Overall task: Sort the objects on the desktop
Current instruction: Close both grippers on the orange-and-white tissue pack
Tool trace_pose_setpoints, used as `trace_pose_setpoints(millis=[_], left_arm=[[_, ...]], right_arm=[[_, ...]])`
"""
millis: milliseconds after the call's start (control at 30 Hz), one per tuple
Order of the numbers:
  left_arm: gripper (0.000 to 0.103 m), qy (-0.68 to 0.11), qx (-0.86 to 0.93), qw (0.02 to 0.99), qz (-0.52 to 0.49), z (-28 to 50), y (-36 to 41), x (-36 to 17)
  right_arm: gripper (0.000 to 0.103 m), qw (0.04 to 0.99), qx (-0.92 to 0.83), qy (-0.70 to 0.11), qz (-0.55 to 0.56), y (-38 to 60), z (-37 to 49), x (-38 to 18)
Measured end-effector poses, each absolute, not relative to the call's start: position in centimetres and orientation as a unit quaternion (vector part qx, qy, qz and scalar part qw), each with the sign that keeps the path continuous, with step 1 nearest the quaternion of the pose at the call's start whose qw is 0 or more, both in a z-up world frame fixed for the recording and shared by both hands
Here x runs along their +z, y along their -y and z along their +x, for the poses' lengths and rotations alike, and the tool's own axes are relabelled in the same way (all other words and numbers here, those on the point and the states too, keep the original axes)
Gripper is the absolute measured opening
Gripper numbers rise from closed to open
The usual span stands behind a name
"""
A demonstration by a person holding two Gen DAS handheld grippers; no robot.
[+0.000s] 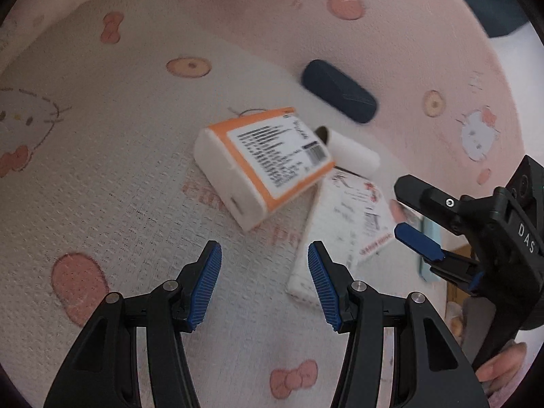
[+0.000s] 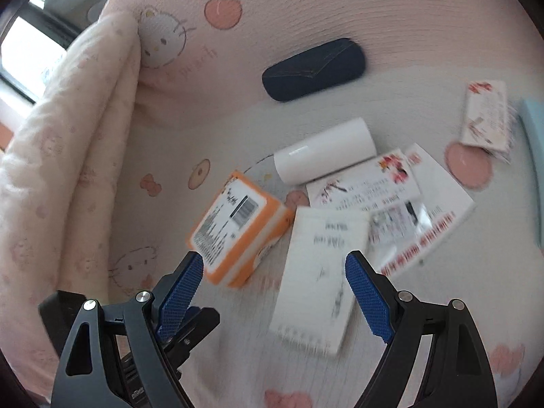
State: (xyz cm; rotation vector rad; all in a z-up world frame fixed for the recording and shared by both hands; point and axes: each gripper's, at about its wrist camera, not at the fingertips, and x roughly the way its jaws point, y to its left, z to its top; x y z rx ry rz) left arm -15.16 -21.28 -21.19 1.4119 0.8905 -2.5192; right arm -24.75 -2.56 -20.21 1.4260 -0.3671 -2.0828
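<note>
Left gripper [image 1: 264, 282]: jaws apart, holding nothing, poised above the pink cartoon-print bed cover [image 1: 102, 170]. Right gripper [image 2: 274, 295]: jaws apart, holding nothing, straddling the near end of the white spiral-bound notepad [image 2: 319, 275] from above without visibly touching it. The notepad serves as landmark: it lies directly ahead of the right jaws with its long axis running away from them, coil edge nearest, so the right hand is judged the nearer and better aligned for a pickup. Just left of the notepad, nearly touching it: orange-and-white rectangular box with barcode label [image 2: 234, 234], lying diagonally ahead of the left jaws. Right of and partly under the notepad: white printed leaflets with red lettering [image 2: 408, 210]. Beyond the notepad: white glossy cylinder [image 2: 323, 151] on its side. Farther right: small white flower-printed pack [image 2: 486, 119], beside a pale blue item at the frame edge. Farthest: dark navy oblong glasses case [image 2: 312, 69].
</note>
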Motion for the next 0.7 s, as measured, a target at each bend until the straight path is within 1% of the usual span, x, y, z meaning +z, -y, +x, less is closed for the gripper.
trace_pose_setpoints(millis=[133, 300, 333, 367, 400, 433, 467, 533, 700], left_arm=[[0.057, -0.326, -0.823, 0.071, 0.460, -15.8, 22.0, -21.8], [0.057, -0.352, -0.820, 0.088, 0.443, -16.3, 22.9, -21.9], [0.057, -0.355, -0.818, 0.098, 0.442, -16.3, 23.0, -21.9], [0.057, -0.365, -0.814, 0.104, 0.440, -16.2, 23.2, -22.0], [0.057, -0.380, -0.808, 0.106, 0.436, -16.2, 23.5, -22.2], [0.056, -0.395, -0.803, 0.109, 0.433, -16.1, 23.8, -22.4], [0.055, -0.408, -0.798, 0.110, 0.430, -16.1, 24.0, -22.5], [0.050, -0.429, -0.788, 0.112, 0.426, -16.1, 24.3, -22.8], [0.049, -0.458, -0.778, 0.116, 0.415, -16.5, 25.0, -23.2]], right_arm=[[0.085, 0.303, -0.782, 0.123, 0.531, 4.0, -26.2, -21.1], [0.084, 0.338, -0.782, 0.130, 0.508, 5.2, -27.6, -21.4], [0.080, 0.345, -0.781, 0.130, 0.504, 5.5, -27.9, -21.5], [0.062, 0.349, -0.780, 0.133, 0.503, 5.8, -28.1, -21.7], [0.050, 0.352, -0.777, 0.136, 0.504, 6.0, -28.3, -22.0], [0.033, 0.352, -0.773, 0.137, 0.509, 6.4, -28.5, -22.2], [0.026, 0.351, -0.770, 0.137, 0.514, 6.7, -28.7, -22.5], [0.026, 0.352, -0.764, 0.136, 0.524, 7.4, -29.1, -23.1], [0.026, 0.357, -0.760, 0.141, 0.524, 8.1, -30.0, -23.5]])
